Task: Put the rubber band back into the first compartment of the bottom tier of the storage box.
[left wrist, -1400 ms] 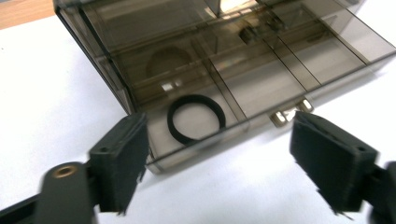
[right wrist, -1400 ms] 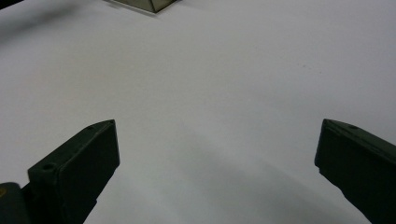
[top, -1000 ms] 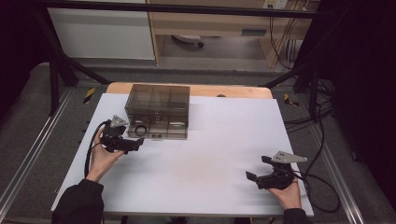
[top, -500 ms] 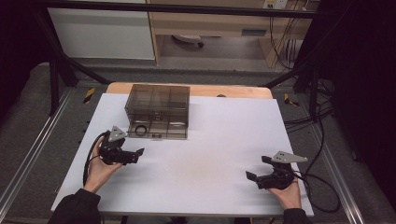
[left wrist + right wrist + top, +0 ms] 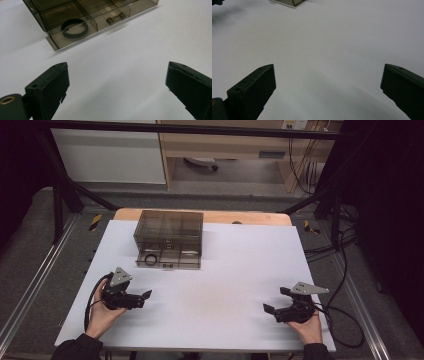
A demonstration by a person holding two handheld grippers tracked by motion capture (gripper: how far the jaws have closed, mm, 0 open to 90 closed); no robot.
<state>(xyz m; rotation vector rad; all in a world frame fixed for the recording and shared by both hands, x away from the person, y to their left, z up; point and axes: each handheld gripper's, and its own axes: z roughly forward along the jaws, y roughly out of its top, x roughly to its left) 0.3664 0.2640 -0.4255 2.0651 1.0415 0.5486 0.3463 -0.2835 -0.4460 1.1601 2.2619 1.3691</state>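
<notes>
While both forearms come in from the near edge of the table (image 5: 225, 270), each gripper is held low over the white top with its jaws spread wide and nothing between them. The left gripper (image 5: 142, 299) is carried in the left hand (image 5: 102, 312) near the near-left corner, its jaws turned toward the middle of the table and its grey plate uppermost. The right gripper (image 5: 275, 309) is held in the right hand (image 5: 307, 327) near the near-right corner, its jaws turned toward the left, well apart from the other. In both gripper views the two black jaws are seen far apart above bare white surface.

The box (image 5: 169, 239), smoky and see-through, is set toward the far edge, left of the middle, well apart from both grippers. Its lowest drawer (image 5: 75, 33) is pulled out toward the near edge, and a black ring (image 5: 74, 28) is seen lying flat in the drawer's left compartment, with a small handle (image 5: 115, 19) on the drawer front beside it. No writing or label can be read on the box or on either gripper.
</notes>
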